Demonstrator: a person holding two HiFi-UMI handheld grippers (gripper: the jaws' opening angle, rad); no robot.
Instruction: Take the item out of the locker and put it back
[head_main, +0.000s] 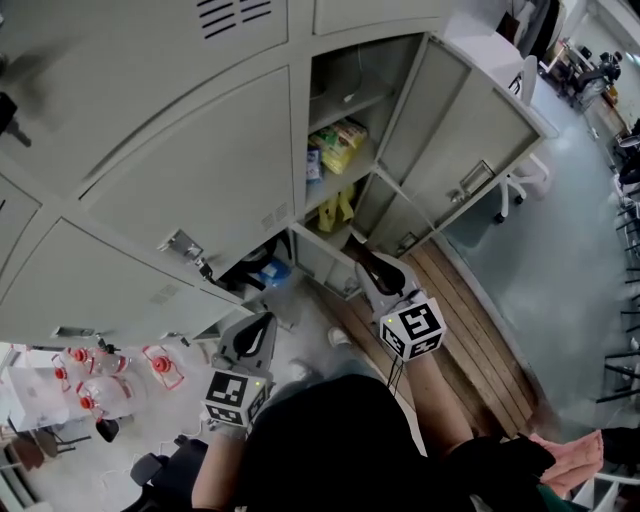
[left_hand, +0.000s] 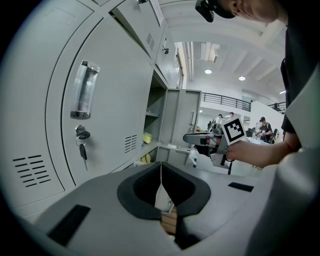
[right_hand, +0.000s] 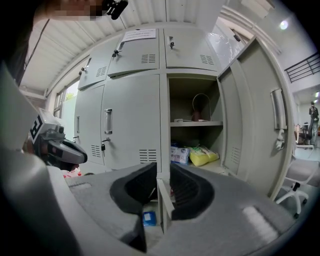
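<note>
The open locker (head_main: 345, 150) stands ahead with its door (head_main: 470, 130) swung to the right. On its middle shelf lie a yellow bag (right_hand: 202, 155) and a blue-and-white packet (right_hand: 178, 154); both also show in the head view, the yellow bag (head_main: 342, 143) beside the packet (head_main: 313, 160). My right gripper (head_main: 365, 252) (right_hand: 162, 170) hangs in front of the locker, short of the shelf, its jaws a narrow gap apart with nothing between them. My left gripper (head_main: 262, 322) (left_hand: 161, 167) is lower and to the left, jaw tips together and empty.
Below, a lower compartment is open, with a blue item (head_main: 272, 270) inside. A key (left_hand: 82, 142) hangs in the closed locker door on the left. A white chair (head_main: 525, 175) stands beyond the open door. Red-and-white things (head_main: 100, 385) lie on the floor at left.
</note>
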